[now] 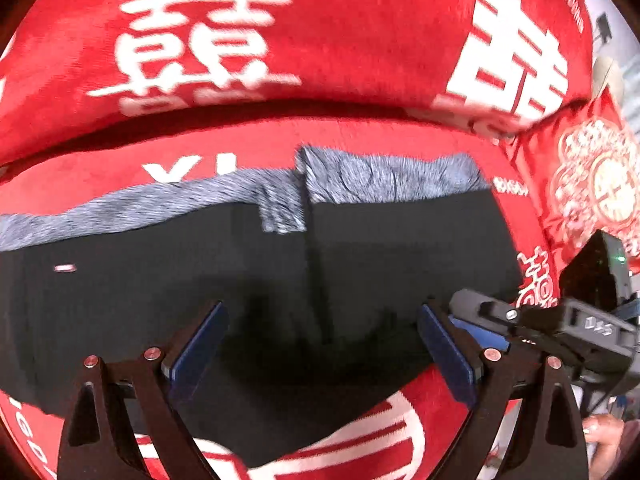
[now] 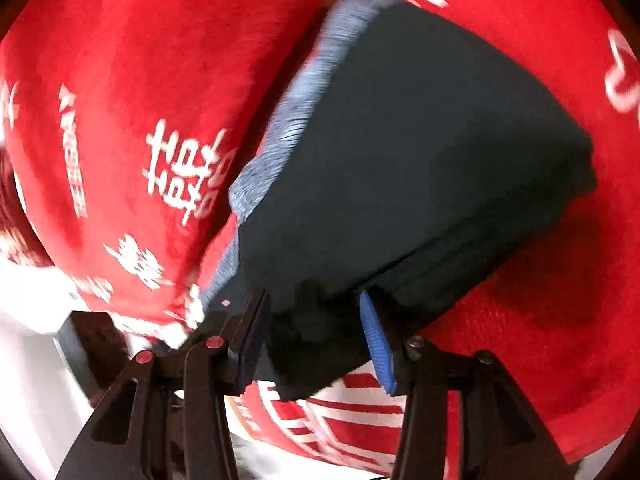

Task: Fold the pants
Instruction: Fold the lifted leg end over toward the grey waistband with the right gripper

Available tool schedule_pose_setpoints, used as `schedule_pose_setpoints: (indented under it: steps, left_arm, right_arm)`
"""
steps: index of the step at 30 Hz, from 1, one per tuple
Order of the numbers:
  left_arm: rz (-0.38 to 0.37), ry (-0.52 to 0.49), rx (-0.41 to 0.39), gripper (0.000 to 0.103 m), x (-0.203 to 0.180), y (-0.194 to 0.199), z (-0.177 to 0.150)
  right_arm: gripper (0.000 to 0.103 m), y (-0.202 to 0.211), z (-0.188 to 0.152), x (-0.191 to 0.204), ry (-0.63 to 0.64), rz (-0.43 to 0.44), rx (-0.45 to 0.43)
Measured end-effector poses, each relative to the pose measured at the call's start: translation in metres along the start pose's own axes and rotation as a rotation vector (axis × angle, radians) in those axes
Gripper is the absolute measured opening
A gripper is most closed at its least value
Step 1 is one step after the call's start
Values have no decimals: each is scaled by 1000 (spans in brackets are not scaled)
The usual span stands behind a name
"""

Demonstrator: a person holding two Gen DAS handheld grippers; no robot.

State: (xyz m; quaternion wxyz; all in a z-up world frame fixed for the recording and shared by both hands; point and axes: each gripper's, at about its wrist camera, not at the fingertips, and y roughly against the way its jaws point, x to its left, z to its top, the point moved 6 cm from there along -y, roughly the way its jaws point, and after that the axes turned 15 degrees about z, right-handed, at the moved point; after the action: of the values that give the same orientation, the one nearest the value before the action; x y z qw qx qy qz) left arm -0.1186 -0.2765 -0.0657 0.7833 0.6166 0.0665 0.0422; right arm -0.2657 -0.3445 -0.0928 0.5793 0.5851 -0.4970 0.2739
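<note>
I see dark pants [image 1: 280, 272] folded ctr frame on red blanket [image 1: 320, 40], my left claw [image 1: 320, 344] spread above them, right claw [image 2: 312, 340] spread w/ pants corner btwn pads, grip unclear.

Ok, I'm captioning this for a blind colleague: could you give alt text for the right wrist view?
Dark folded pants with a grey fuzzy lining lie on a red blanket printed with white characters. The right gripper is open, its black fingers with blue pads astride the near corner of the pants.

White 囍 characters, "XI" on red blanket [image 1: 360, 40]
</note>
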Motion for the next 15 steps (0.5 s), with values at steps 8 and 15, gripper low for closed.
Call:
schedule_pose_setpoints:
  steps: [8, 15]
  left_arm:
    - [-42, 7, 41, 65, -19, -5, -4]
    - [119, -4, -43, 85, -13, 23, -31]
  right_arm:
    - [5, -10, 18, -26, -194, 122, -48]
    - [5, 8, -10, 5, -46, 102, 81]
